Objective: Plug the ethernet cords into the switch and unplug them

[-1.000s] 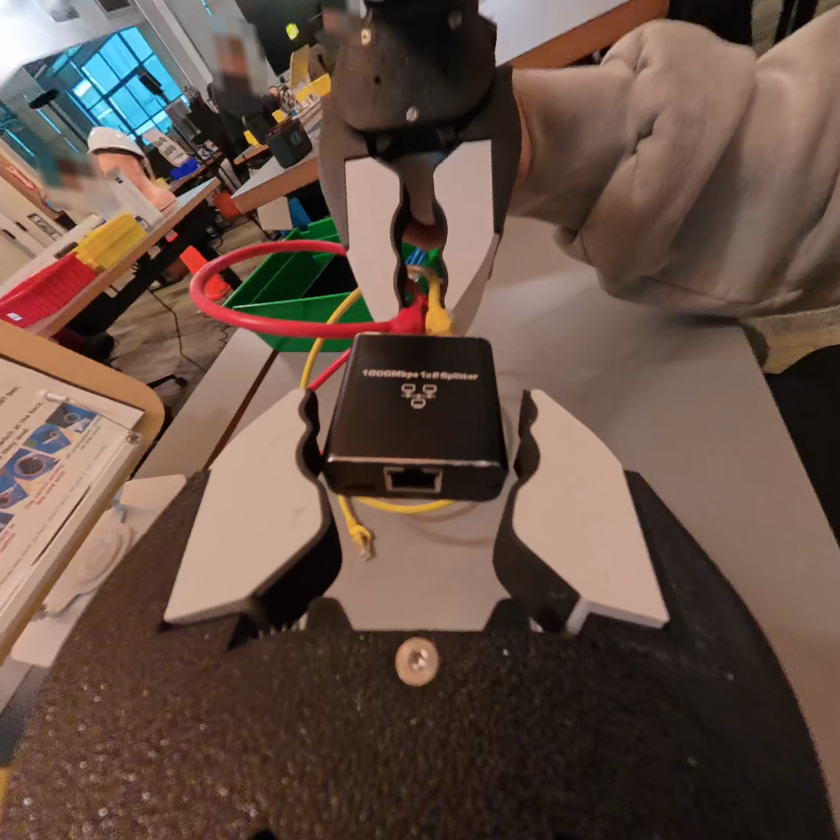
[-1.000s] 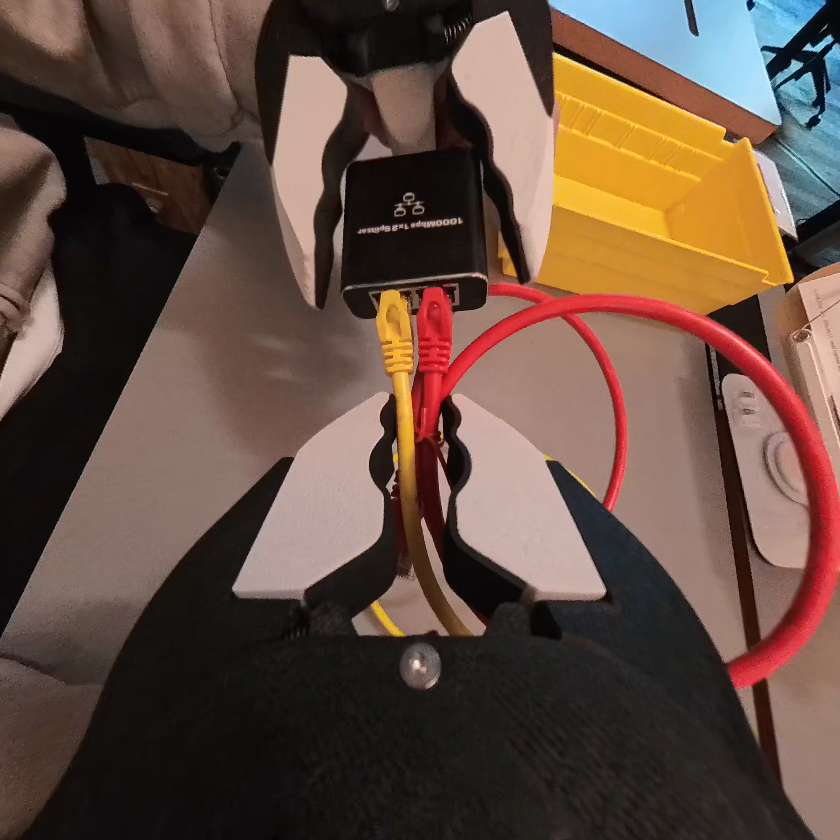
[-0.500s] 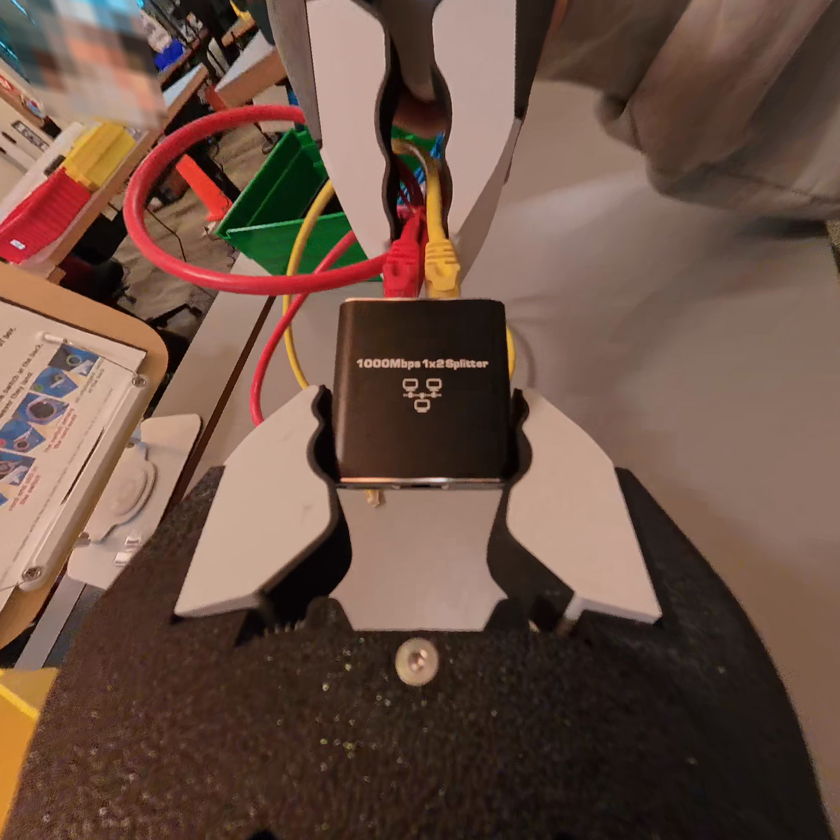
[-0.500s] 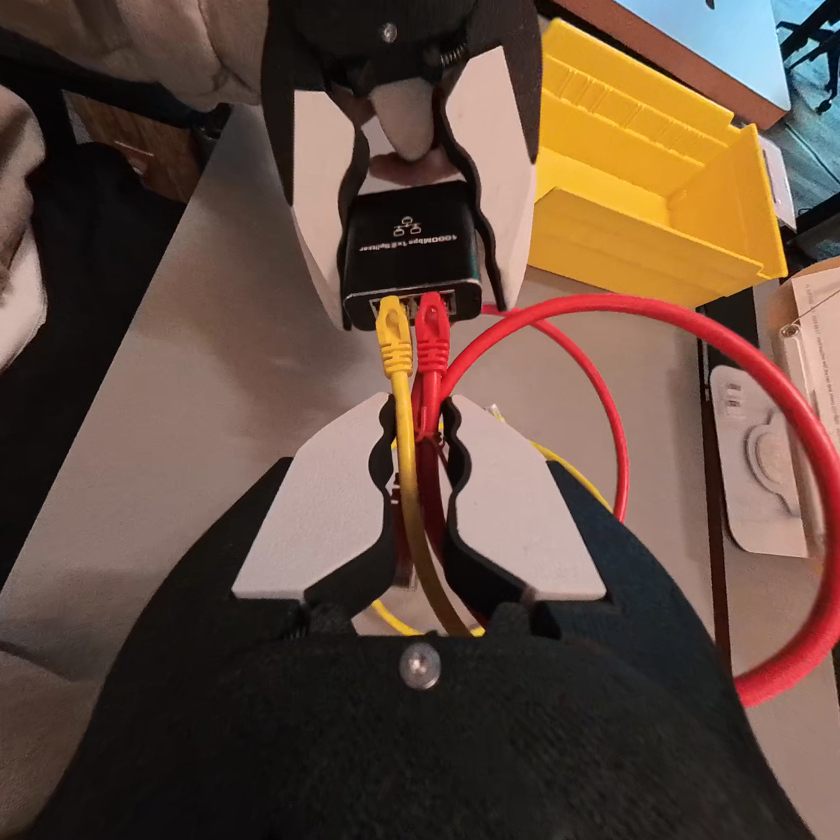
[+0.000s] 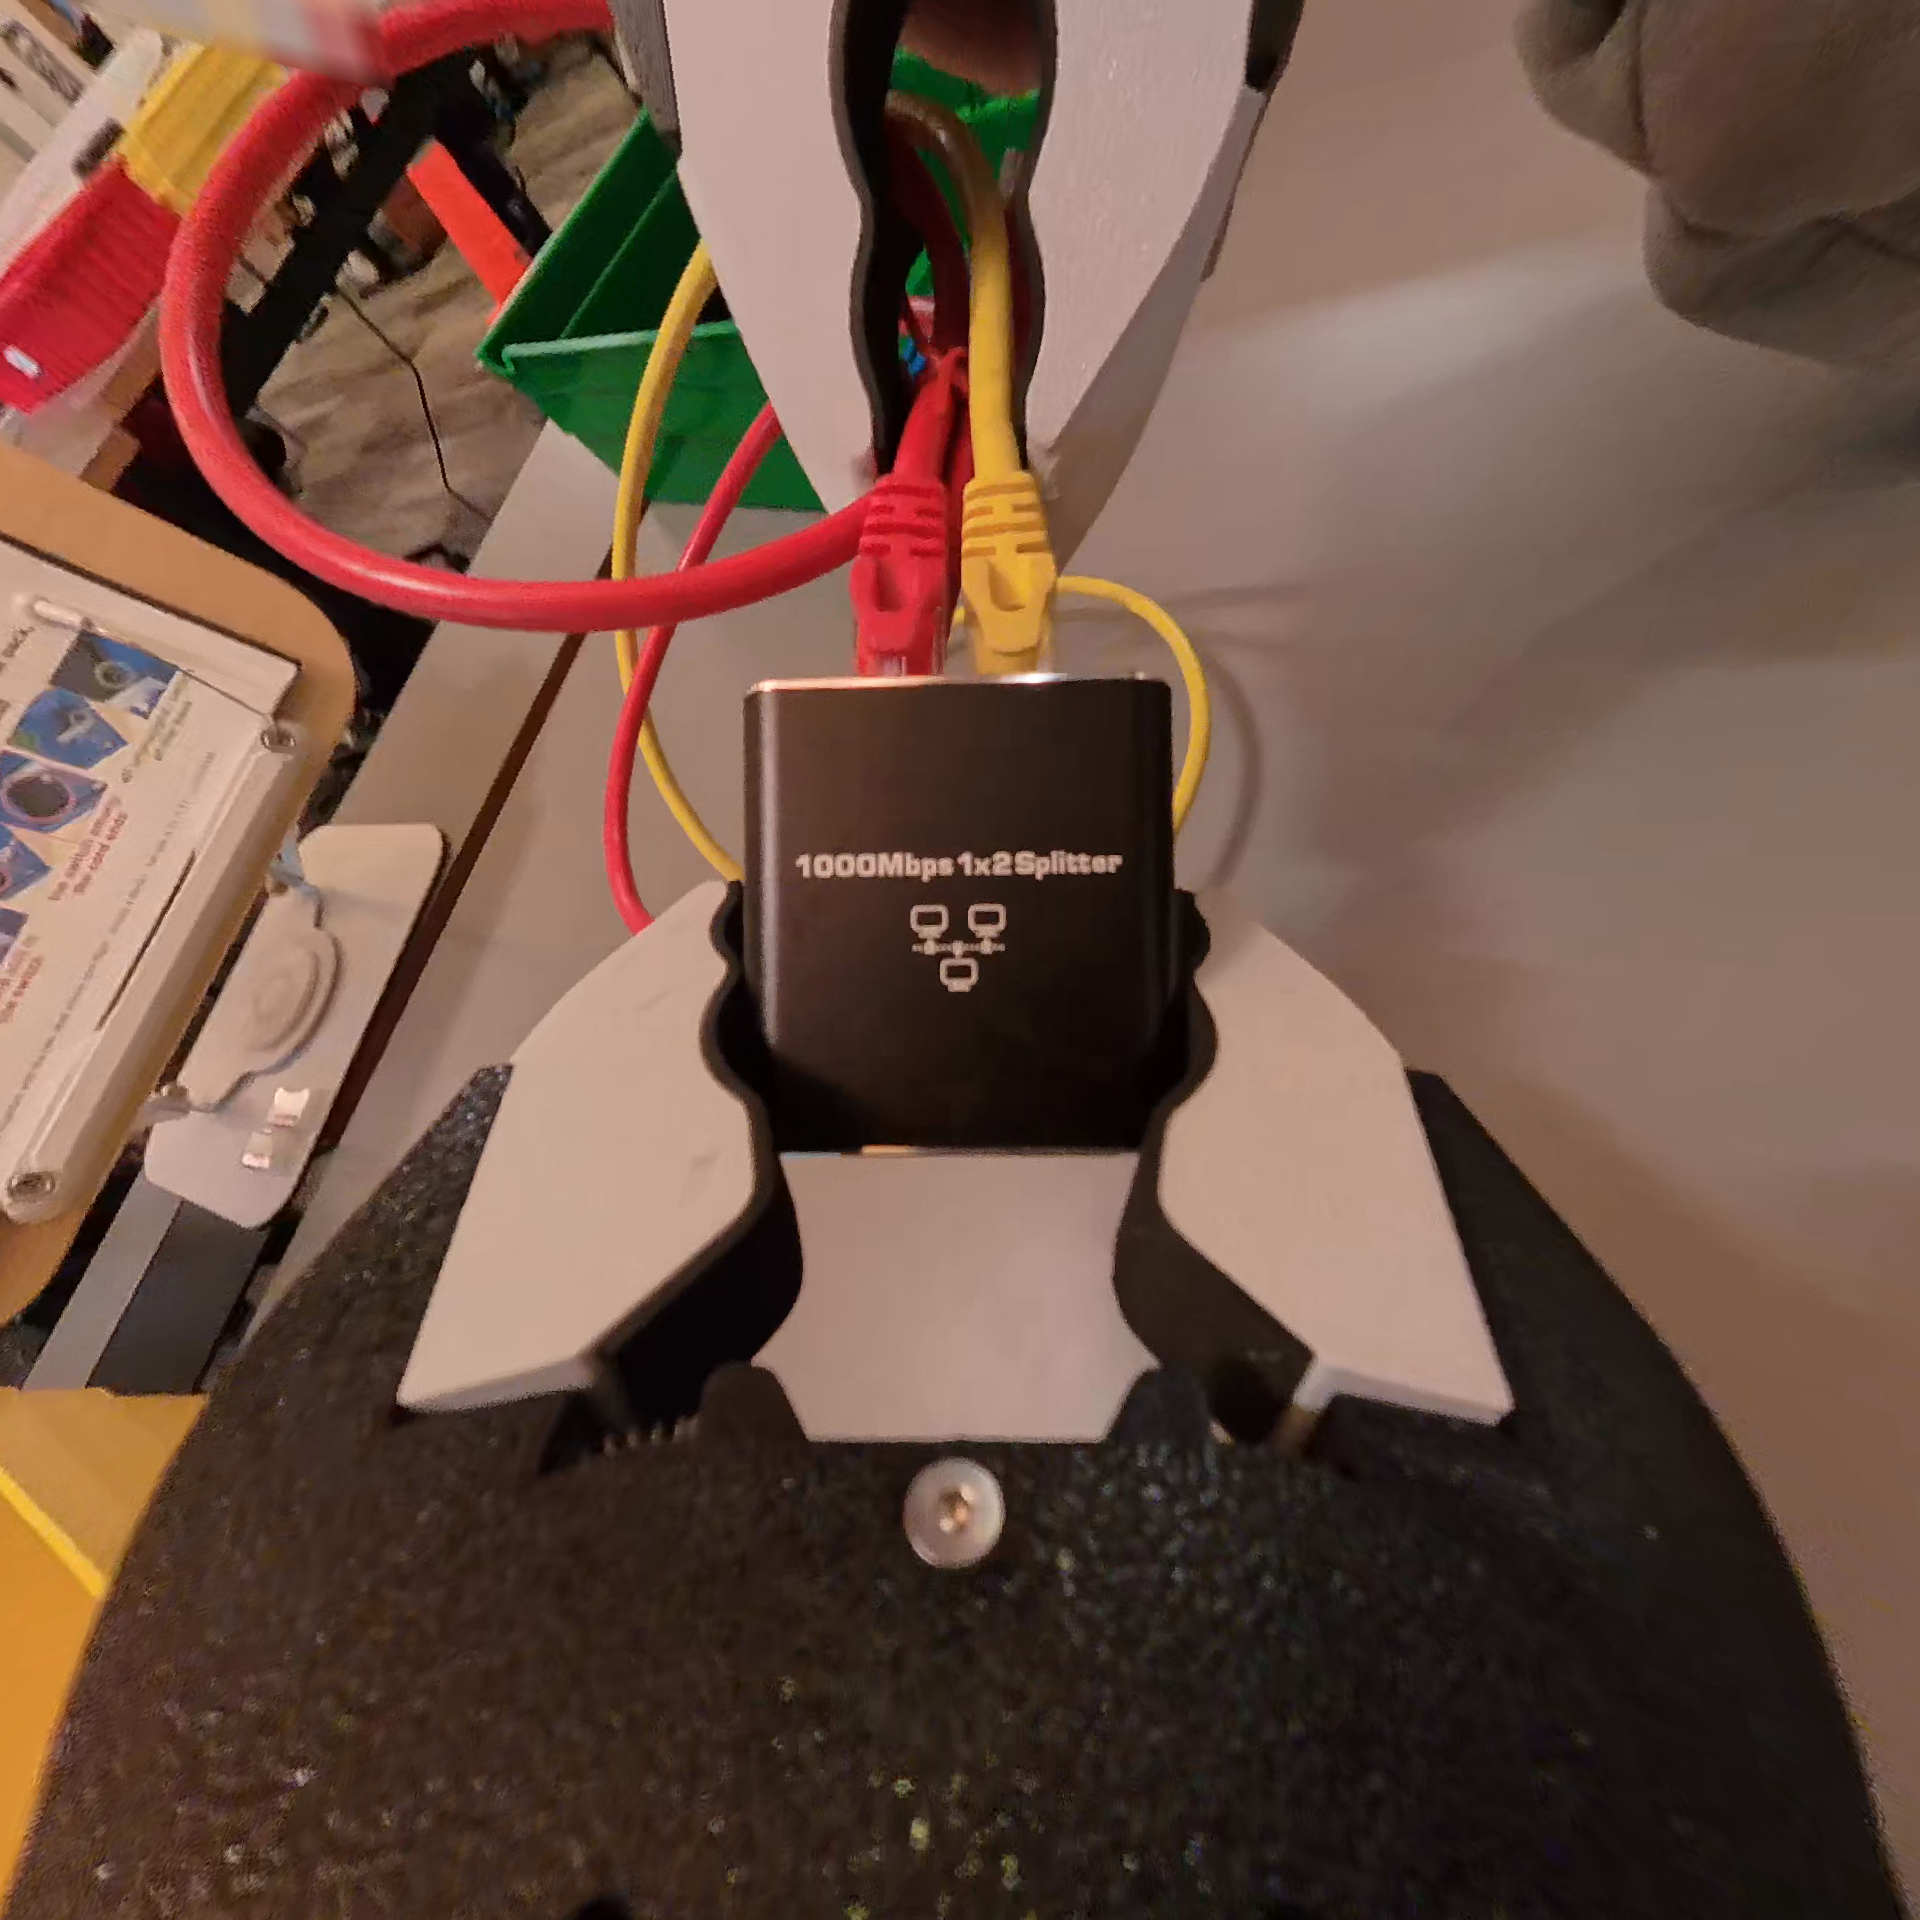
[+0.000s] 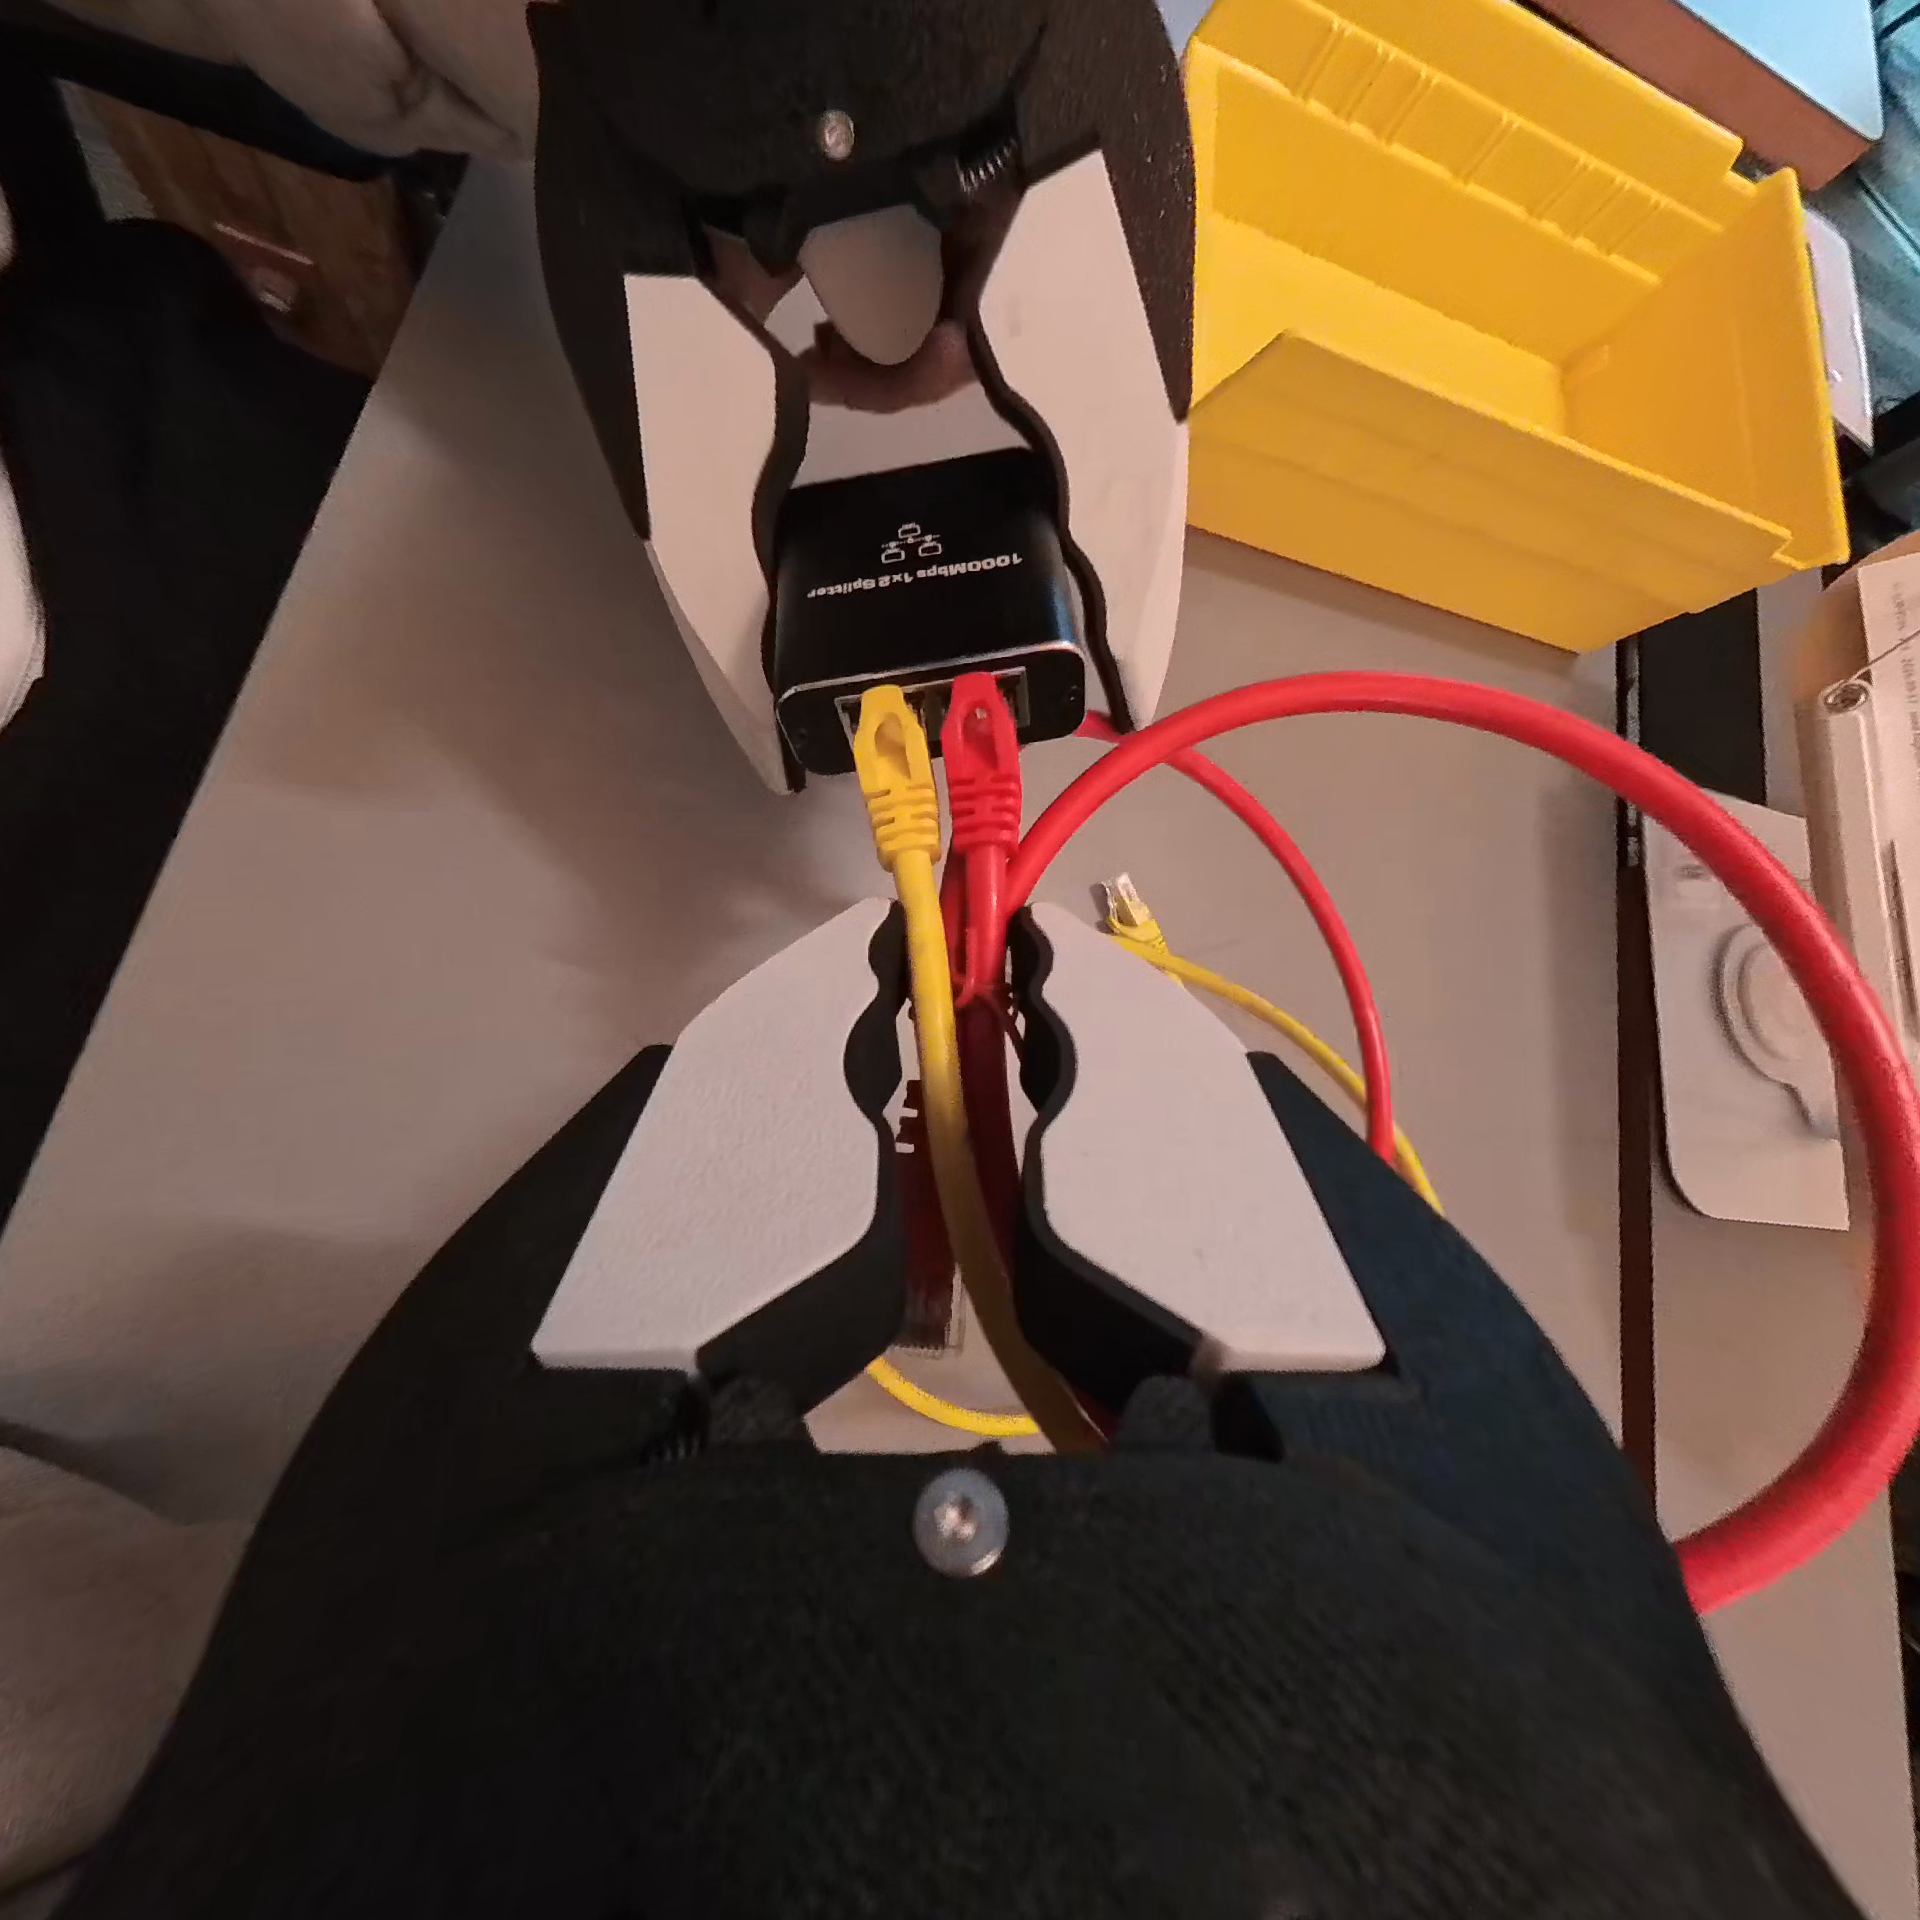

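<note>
The black switch (image 5: pixel 961 914) is held between the fingers of my left gripper (image 5: pixel 956 925), which is shut on its sides. The red cord's plug (image 5: pixel 899 582) and the yellow cord's plug (image 5: pixel 1003 561) sit in its far ports. My right gripper (image 6: pixel 956 920) is shut on both cords just behind the red plug (image 6: pixel 982 774) and the yellow plug (image 6: pixel 899 774). In the right wrist view the switch (image 6: pixel 914 613) shows in the left gripper (image 6: pixel 961 727). The yellow cord's free end (image 6: pixel 1127 920) lies on the grey table (image 6: pixel 468 935).
A yellow bin (image 6: pixel 1507 364) stands on the table beside the switch. A green bin (image 5: pixel 623 343) sits past the table's far edge. A clipboard with a printed sheet (image 5: pixel 125 831) and a white flat holder (image 5: pixel 281 1018) lie nearby. A person's sleeve (image 5: pixel 1766 156) shows. The gap from one gripper's tips to the other's is roughly 5 cm.
My left gripper has shut on the switch, which it only flanked one second ago, and now looks down on its top. My right gripper has stayed shut on the two cords.
</note>
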A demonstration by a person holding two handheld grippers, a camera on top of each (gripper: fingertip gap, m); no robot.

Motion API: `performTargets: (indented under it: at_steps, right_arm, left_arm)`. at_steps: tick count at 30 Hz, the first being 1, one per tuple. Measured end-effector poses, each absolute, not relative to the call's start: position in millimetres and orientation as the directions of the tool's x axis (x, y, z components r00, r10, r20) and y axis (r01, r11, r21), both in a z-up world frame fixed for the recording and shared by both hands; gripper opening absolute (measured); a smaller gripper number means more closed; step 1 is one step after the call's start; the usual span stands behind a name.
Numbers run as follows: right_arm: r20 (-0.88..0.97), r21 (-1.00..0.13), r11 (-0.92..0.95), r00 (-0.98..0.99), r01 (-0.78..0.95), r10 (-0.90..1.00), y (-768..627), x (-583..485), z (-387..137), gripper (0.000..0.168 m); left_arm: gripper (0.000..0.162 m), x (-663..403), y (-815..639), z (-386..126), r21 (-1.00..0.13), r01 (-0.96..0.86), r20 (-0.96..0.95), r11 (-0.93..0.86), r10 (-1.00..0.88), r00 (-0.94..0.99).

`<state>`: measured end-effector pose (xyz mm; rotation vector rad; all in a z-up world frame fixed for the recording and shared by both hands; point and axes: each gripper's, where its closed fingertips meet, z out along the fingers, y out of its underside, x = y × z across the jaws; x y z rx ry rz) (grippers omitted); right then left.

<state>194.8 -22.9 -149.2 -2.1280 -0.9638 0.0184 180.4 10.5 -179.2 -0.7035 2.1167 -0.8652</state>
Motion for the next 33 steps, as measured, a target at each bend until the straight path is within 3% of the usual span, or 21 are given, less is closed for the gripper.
performTargets:
  at_steps: [5, 7, 9, 10, 15, 18, 20, 22, 24, 26, 28, 30, 33]
  right_arm:
    - [0.342, -0.708, -0.357, 0.737, 0.61, 0.582, -13.5, 204.0, -145.9, 0.025]
    - [0.354, -0.758, -0.334, 0.782, 0.561, 0.512, -7.8, 208.2, -137.0, 0.038]
    - [0.372, -0.774, -0.379, 0.849, 0.507, 0.376, -6.9, 221.6, -131.7, 0.062]
    - [0.373, -0.784, -0.402, 0.876, 0.473, 0.305, -9.5, 224.5, -129.0, 0.065]
    - [0.579, -0.736, -0.386, 0.812, 0.557, 0.069, -23.8, 228.2, -121.0, 0.068]
    - [0.704, -0.588, -0.36, 0.677, 0.724, 0.213, -28.3, 222.7, -126.1, 0.065]
    - [0.736, -0.552, -0.313, 0.628, 0.773, 0.252, -30.0, 223.0, -117.9, 0.052]
    - [0.624, -0.694, -0.304, 0.756, 0.652, 0.198, -31.1, 222.6, -100.5, 0.055]
    - [0.368, -0.893, -0.243, 0.925, 0.379, 0.093, -30.7, 222.2, -86.4, 0.055]
    - [0.075, -0.986, -0.151, 0.997, 0.071, -0.021, -30.1, 225.7, -89.0, 0.053]
    - [-0.167, -0.984, -0.039, 0.975, -0.174, -0.146, -29.4, 234.7, -104.2, 0.052]
    - [-0.341, -0.94, 0.087, 0.928, -0.331, -0.15, -25.8, 233.3, -109.4, 0.048]
    - [-0.51, -0.858, 0.134, 0.852, -0.495, -0.116, -21.8, 225.9, -120.1, 0.033]
  left_arm:
    - [0.074, 187.6, 16.2, -179.3, -0.769, -0.227, -0.415, 0.597, -0.737, -0.533]
    - [0.075, 190.9, 17.7, -177.1, -0.789, -0.207, -0.424, 0.579, -0.756, -0.499]
    - [0.075, 193.3, 17.5, -176.4, -0.796, -0.2, -0.43, 0.572, -0.766, -0.478]
    - [0.075, 195.1, 17.6, -175.6, -0.794, -0.194, -0.445, 0.576, -0.768, -0.461]
    - [0.075, 199.9, 10.9, -178.2, -0.795, -0.177, -0.452, 0.58, -0.762, -0.464]
    - [0.075, 200.7, 5.1, -186.0, -0.795, -0.2, -0.425, 0.573, -0.76, -0.491]
    - [0.075, 203.5, 9.8, -190.8, -0.791, -0.229, -0.411, 0.567, -0.77, -0.487]
    - [0.075, 206.0, 16.8, -188.9, -0.812, -0.237, -0.388, 0.533, -0.797, -0.463]
    - [0.075, 207.8, 22.2, -182.1, -0.844, -0.236, -0.352, 0.481, -0.83, -0.433]
    - [0.075, 210.4, 27.3, -174.8, -0.857, -0.233, -0.349, 0.46, -0.851, -0.393]
    - [0.074, 213.5, 29.3, -169.9, -0.864, -0.234, -0.349, 0.445, -0.866, -0.358]
    - [0.075, 216.5, 28.9, -170.2, -0.865, -0.239, -0.355, 0.442, -0.874, -0.332]
    - [0.074, 219.2, 25.7, -170.4, -0.881, -0.241, -0.336, 0.407, -0.897, -0.286]
